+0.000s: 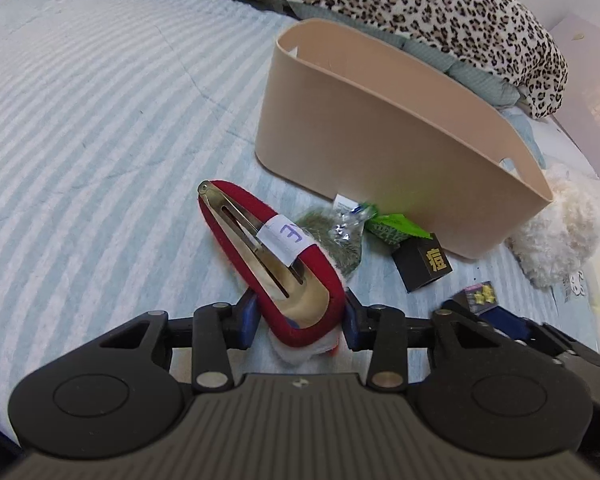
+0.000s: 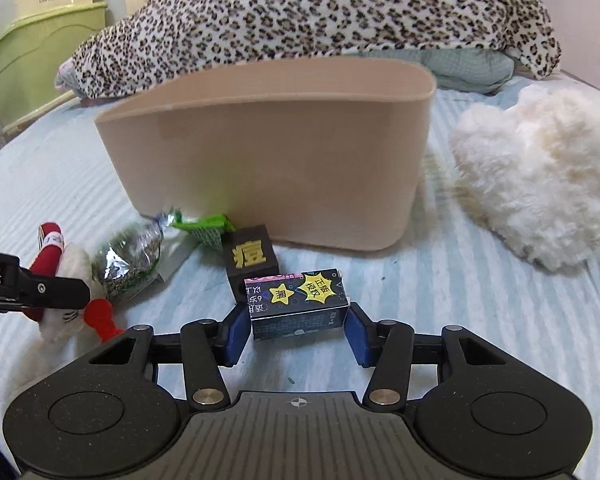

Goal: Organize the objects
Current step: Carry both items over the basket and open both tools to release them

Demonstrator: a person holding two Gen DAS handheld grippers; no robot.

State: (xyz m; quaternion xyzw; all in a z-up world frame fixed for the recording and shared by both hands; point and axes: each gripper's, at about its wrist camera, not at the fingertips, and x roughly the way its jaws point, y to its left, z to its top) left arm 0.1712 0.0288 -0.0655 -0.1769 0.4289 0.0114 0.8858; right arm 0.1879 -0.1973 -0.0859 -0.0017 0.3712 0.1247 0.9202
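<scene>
My left gripper [image 1: 300, 318] is shut on a red felt hair clip [image 1: 272, 256] with a gold snap and a white label, held above the striped bed sheet. The clip also shows at the left of the right wrist view [image 2: 52, 254]. My right gripper [image 2: 296, 330] has its blue pads on both sides of a dark box with yellow stars [image 2: 298, 304] that rests on the sheet. A beige plastic bin [image 1: 380, 136] stands just behind the objects; it also shows in the right wrist view [image 2: 276, 152]. A black cube with a yellow character [image 2: 250, 262] and a clear packet of green bits [image 2: 128, 258] lie before it.
A fluffy white heart-shaped cushion [image 2: 540, 172] lies right of the bin. A leopard-print blanket [image 2: 300, 16] is piled behind it. A green plastic crate [image 2: 28, 48] stands off the bed at the far left. A green packet [image 1: 396, 228] lies by the bin.
</scene>
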